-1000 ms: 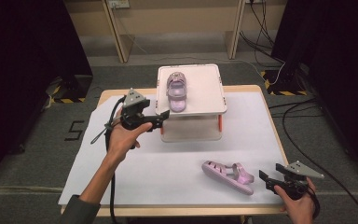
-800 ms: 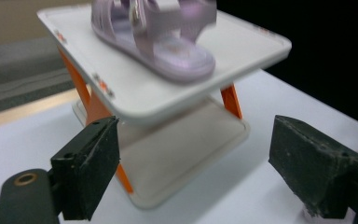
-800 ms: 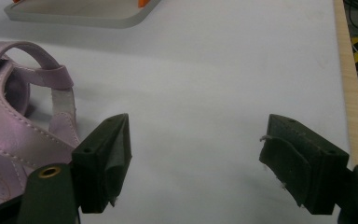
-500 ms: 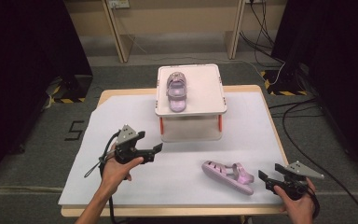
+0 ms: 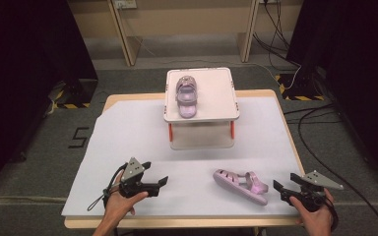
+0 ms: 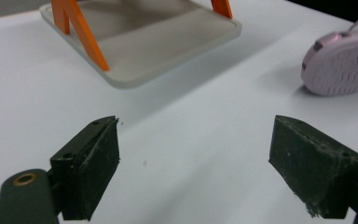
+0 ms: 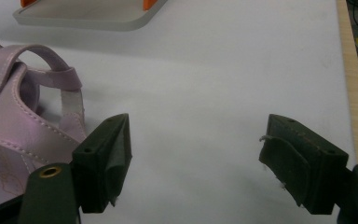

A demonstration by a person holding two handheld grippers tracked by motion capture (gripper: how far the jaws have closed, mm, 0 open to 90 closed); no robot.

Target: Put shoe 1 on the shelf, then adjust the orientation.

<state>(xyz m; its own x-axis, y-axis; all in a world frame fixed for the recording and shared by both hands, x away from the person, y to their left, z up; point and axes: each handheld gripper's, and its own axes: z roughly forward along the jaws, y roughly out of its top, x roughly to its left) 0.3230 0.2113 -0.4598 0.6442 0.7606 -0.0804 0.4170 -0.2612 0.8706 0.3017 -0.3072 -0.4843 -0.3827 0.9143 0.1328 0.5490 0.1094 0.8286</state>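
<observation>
Left gripper (image 5: 150, 181) withdrawn from raised stand (image 5: 224, 98) to near left of worktop (image 5: 128, 132), jaws released, empty. 1 sandal (image 5: 186, 96) left on stand; second sandal (image 5: 239, 185) near right, just beside released right gripper (image 5: 288, 189). Probably next.

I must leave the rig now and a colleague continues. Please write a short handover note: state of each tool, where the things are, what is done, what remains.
Left tool: open, empty, held low over the white table sheet near the front left edge.
Right tool: open, empty, at the front right, just beside the loose sandal.
One pink strapped sandal lies on top of the white square stand with orange legs.
The second pink strapped sandal lies on its side on the sheet, in front of the stand.
Done, apparently: first sandal placed on the stand.
Left, probably: put the second sandal next to it; the right tool is closest.
</observation>
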